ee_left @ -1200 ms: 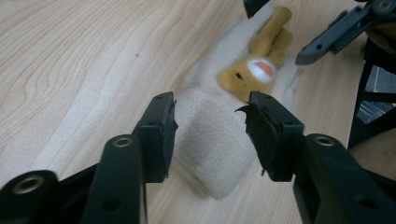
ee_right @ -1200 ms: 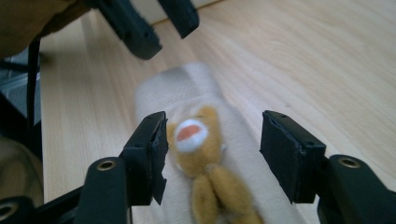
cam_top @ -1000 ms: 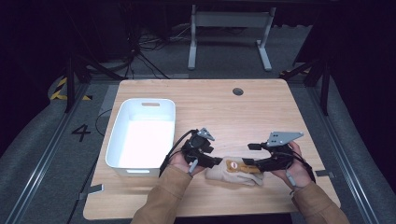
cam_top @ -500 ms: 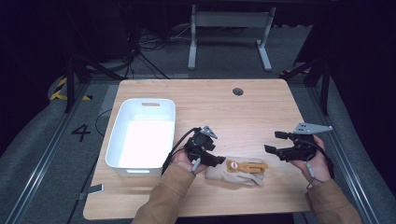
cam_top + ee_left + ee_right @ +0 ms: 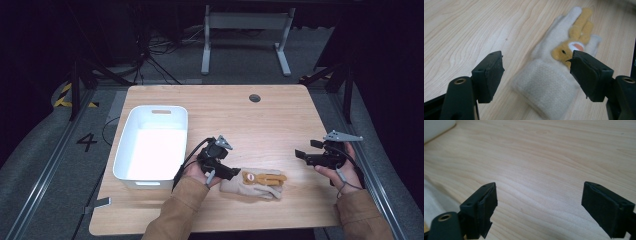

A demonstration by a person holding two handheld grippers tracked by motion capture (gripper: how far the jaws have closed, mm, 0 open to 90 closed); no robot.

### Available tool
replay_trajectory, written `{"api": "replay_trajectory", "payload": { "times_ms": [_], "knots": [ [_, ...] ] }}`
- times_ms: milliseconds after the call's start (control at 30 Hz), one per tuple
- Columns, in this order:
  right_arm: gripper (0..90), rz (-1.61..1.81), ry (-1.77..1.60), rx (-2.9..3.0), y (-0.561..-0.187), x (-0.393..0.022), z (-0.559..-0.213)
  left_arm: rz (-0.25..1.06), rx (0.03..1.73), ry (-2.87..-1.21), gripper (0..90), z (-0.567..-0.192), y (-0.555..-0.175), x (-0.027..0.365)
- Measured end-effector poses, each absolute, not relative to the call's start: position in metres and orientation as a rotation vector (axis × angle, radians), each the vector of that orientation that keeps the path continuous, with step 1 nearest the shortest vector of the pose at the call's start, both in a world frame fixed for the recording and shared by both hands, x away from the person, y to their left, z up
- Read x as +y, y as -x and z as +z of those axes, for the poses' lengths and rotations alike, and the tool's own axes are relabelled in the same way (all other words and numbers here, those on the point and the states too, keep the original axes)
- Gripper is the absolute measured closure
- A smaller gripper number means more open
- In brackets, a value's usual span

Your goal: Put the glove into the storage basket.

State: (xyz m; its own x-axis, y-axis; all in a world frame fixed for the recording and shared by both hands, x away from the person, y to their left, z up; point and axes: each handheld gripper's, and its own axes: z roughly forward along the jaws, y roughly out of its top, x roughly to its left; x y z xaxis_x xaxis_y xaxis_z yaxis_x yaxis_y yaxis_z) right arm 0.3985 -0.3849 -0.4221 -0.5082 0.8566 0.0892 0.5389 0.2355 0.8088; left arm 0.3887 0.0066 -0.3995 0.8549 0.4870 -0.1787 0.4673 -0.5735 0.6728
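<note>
The right tongs point(image 5: 301, 155) have drawn away from the glove point(image 5: 255, 183) toward the counter's right edge since a second ago, while the left tongs point(image 5: 233, 172) stay at its cuff end. The white bin point(image 5: 123, 160) sits just to the left of the left tongs, touching nothing, and looks bare inside. The cream glove, with an orange animal figure on its back, lies flat on the counter point(image 5: 235, 115) right in front of the left tongs, fingers pointing toward the right tongs. In the left gripper view the jaws stand wide apart astride the glove's point(image 5: 549, 80) cuff, not gripping it. The right tongs point(image 5: 549, 210) gape too, over bare wood. A "4" point(image 5: 87, 142) is marked on the floor beyond the bin.
</note>
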Motion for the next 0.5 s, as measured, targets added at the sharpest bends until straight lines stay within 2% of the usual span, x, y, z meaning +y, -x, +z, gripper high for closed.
{"api": "replay_trajectory", "payload": {
  "times_ms": [167, 500],
  "knots": [
    [10.9, 1.091, -1.189, 2.202, -0.396, -0.381, -0.424, 0.027, 0.683, -2.258, 22.4, -0.405, -0.39, 0.005],
    [16.8, 1.052, -1.219, 2.201, -0.399, -0.385, -0.43, 0.023, 0.63, -2.247, 15.1, -0.415, -0.388, 0.003]
  ]
}}
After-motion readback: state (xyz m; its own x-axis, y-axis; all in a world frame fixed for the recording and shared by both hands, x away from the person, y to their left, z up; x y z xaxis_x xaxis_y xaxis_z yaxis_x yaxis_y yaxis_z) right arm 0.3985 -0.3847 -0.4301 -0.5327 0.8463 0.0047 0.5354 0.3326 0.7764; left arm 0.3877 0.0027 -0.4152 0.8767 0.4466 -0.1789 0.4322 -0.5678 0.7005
